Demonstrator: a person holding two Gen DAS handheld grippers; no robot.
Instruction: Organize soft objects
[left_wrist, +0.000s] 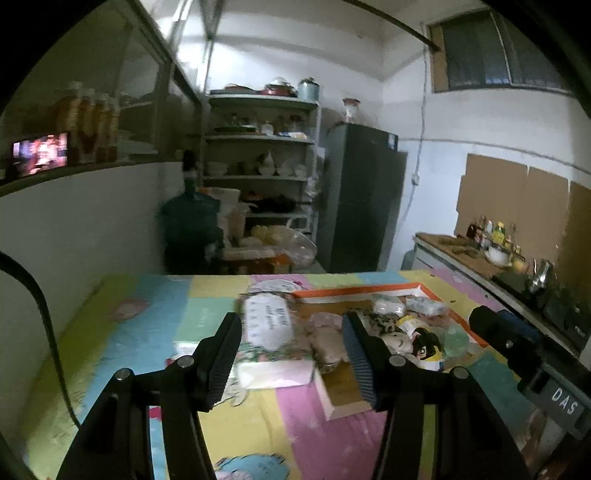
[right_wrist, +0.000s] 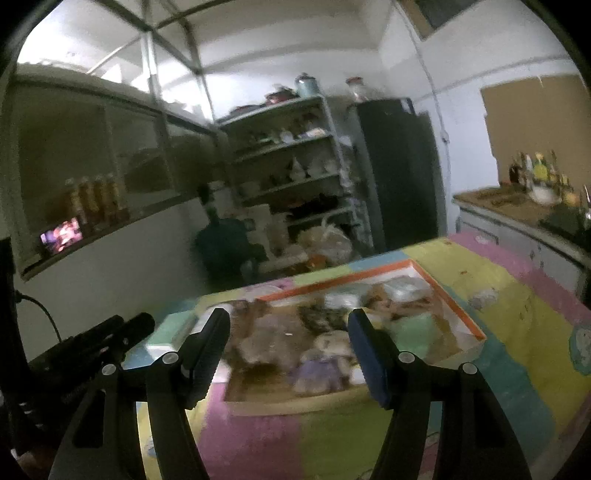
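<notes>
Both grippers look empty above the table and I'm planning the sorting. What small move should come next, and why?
Probably lower the left gripper toward the tissue pack lying on the mat just outside the orange-rimmed box. Both grippers stand open with nothing between the fingers, the right gripper hovers over the box, and the soft toys already lie inside it.

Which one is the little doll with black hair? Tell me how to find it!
Look at the table with the pastel patchwork cloth, then at the shallow box with the orange rim full of soft things. At its near right corner lies the doll, beside a spotted pouch. It alone has a face, black hair and a yellow outfit.
</notes>
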